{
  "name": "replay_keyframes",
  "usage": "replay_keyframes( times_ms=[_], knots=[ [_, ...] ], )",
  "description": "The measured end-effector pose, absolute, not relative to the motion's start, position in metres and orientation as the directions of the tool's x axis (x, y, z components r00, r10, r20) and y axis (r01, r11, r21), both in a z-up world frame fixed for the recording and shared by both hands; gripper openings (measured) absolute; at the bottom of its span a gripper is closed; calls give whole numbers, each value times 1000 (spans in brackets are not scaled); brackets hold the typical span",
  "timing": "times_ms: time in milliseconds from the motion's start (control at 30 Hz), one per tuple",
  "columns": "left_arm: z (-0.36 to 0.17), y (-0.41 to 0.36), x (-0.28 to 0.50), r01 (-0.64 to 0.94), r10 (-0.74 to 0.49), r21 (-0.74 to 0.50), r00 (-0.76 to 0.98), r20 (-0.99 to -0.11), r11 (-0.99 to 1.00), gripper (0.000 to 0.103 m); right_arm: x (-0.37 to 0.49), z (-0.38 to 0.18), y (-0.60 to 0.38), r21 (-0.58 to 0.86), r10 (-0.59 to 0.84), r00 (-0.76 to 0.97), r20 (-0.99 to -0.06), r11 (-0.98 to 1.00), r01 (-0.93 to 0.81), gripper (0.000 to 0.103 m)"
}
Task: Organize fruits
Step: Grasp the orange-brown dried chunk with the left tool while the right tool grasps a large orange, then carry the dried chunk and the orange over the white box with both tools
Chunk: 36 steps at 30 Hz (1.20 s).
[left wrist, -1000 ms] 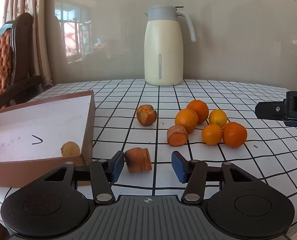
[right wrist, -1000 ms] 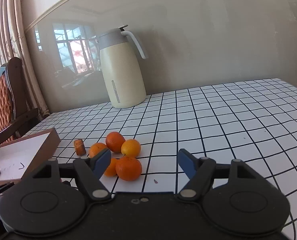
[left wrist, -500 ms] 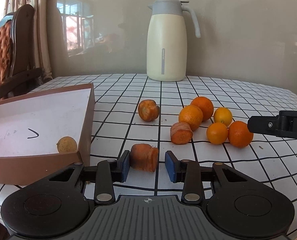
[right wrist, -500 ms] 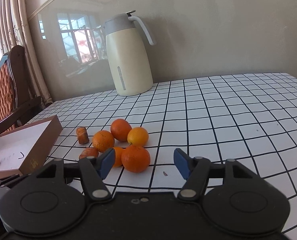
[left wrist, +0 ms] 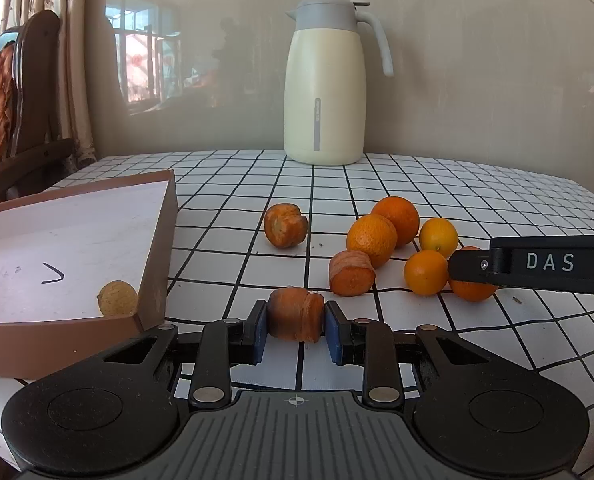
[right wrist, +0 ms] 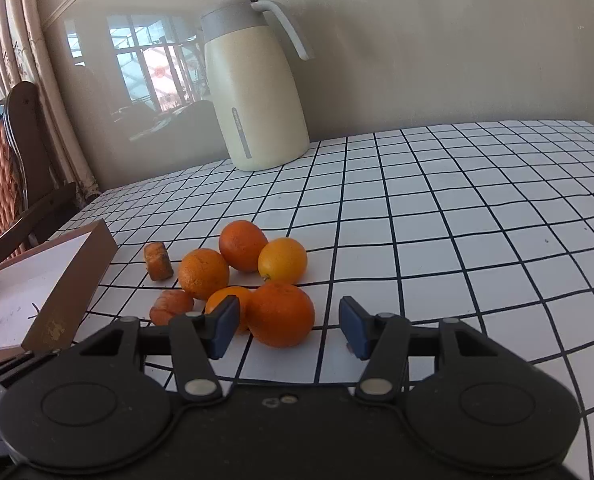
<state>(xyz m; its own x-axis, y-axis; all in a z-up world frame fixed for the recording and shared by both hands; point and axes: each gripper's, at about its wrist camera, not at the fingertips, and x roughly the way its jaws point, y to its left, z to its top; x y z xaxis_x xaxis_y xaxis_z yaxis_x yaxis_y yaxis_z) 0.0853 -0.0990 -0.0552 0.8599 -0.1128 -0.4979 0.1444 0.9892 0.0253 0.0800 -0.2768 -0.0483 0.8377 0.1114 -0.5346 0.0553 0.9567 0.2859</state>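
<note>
left gripper clamping carrot chunk, right gripper closing, seemingly around orange

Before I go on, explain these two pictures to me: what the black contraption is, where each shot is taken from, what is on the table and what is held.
No robot here: a person holds a two-fingered tool in each hand, each with a camera looking along its fingers.

Left view: the left tool has closed on a carrot chunk, beside a brown box holding a small yellowish fruit.

Right view: the right tool has been closing around an orange; its pads are not touching it yet.

The checked table also holds more oranges, carrot chunks and a cream jug.
</note>
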Motion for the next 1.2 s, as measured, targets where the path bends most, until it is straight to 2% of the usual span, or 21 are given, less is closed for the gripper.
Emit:
replay_keyframes(
  times_ms=[100, 200, 633, 833, 1200],
  knots=[
    [-55, -100, 85, 147, -114, 26, 860, -497, 989, 30, 82, -51, -280, 315, 120, 839, -531, 947, 65, 46],
    [-56, -100, 85, 147, -114, 27, 860, -497, 989, 30, 82, -51, -282, 348, 152, 839, -523, 936, 47, 30],
    [-56, -100, 83, 148, -119, 19, 862, -493, 989, 30, 66, -41, -279, 291, 128, 850, -511, 956, 31, 29],
    [-56, -100, 83, 159, -127, 24, 861, -493, 987, 28, 58, -45, -280, 271, 127, 833, -539, 962, 29, 29],
    [-56, -100, 85, 154, -126, 18, 863, -488, 988, 29, 62, -47, -283, 300, 139, 826, -546, 953, 38, 30]
  ],
)
